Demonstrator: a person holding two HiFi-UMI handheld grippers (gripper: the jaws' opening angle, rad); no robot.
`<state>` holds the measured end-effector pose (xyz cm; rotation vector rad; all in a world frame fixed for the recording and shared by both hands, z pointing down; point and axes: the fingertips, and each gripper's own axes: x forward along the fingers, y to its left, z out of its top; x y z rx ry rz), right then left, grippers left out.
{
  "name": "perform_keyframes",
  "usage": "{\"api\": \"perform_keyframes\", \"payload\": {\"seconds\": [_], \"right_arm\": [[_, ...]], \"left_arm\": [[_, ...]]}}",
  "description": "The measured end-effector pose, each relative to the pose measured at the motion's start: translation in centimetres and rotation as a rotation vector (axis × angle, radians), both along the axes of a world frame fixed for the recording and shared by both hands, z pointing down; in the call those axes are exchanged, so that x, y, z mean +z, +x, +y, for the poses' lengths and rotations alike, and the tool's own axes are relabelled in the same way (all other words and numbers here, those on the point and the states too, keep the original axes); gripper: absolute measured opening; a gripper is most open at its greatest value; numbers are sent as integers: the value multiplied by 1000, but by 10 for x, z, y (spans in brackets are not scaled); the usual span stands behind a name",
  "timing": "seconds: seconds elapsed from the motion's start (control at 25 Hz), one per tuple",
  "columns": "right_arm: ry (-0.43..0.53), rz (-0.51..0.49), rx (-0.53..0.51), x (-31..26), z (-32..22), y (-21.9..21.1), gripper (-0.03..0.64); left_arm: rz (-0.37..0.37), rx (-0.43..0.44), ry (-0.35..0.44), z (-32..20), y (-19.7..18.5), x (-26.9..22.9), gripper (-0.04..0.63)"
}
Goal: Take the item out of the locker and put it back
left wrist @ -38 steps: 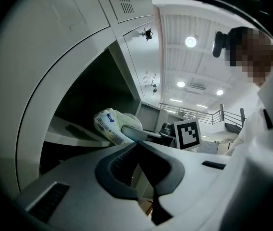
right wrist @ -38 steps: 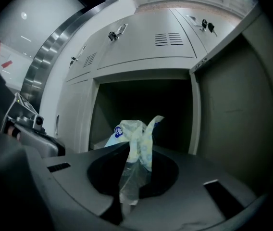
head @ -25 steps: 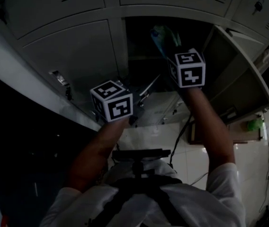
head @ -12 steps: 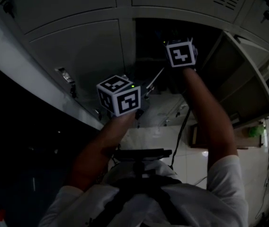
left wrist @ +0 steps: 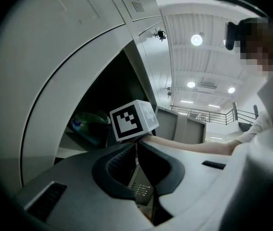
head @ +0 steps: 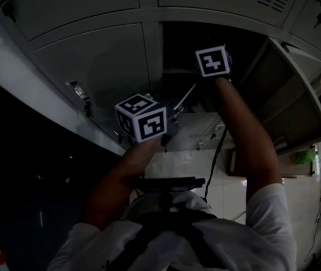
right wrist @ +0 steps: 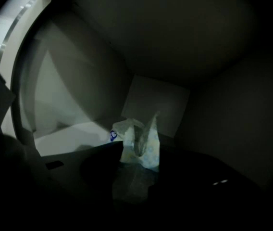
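Note:
The item is a crumpled pale plastic bag (right wrist: 139,141) with blue print. It stands on the floor of the dark open locker (head: 189,44), between the tips of my right gripper (right wrist: 140,154). That gripper's jaws are opening, and a dim gap shows under the bag. In the head view only the right gripper's marker cube (head: 212,61) shows, reaching into the locker mouth. The bag (left wrist: 86,124) also appears deep in the locker in the left gripper view. My left gripper (left wrist: 137,146) hangs shut and empty below the locker, its cube (head: 142,119) at mid-left.
The locker door (head: 287,89) stands swung open to the right. Closed grey locker doors (head: 98,66) with keys and vents surround the open compartment. A person's arms and white sleeves (head: 262,224) fill the lower part of the head view.
My right gripper has gone up and deeper into the locker with the bag, which no longer shows in the head view. The left gripper has shifted slightly right.

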<state>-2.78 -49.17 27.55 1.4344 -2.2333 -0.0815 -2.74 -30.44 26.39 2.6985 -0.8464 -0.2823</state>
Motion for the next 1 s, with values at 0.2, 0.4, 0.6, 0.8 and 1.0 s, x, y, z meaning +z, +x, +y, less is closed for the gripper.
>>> {"api": "perform_keyframes", "payload": {"seconds": [0.2, 0.4, 0.6, 0.8, 1.0], "right_arm": [[-9, -21, -46, -3, 6, -8, 209], [16, -36, -53, -12, 10, -7, 260], [45, -64, -48, -22, 16, -1, 275], [71, -88, -47, -32, 26, 6, 275], [83, -92, -45, -36, 35, 12, 275]], "left_arm": [[7, 9, 6, 2, 1, 0, -3], [8, 22, 1, 5, 3, 2, -3], [15, 23, 12, 8, 1, -1, -3], [24, 17, 10, 9, -3, -2, -3], [24, 17, 17, 9, -4, -4, -3]]}}
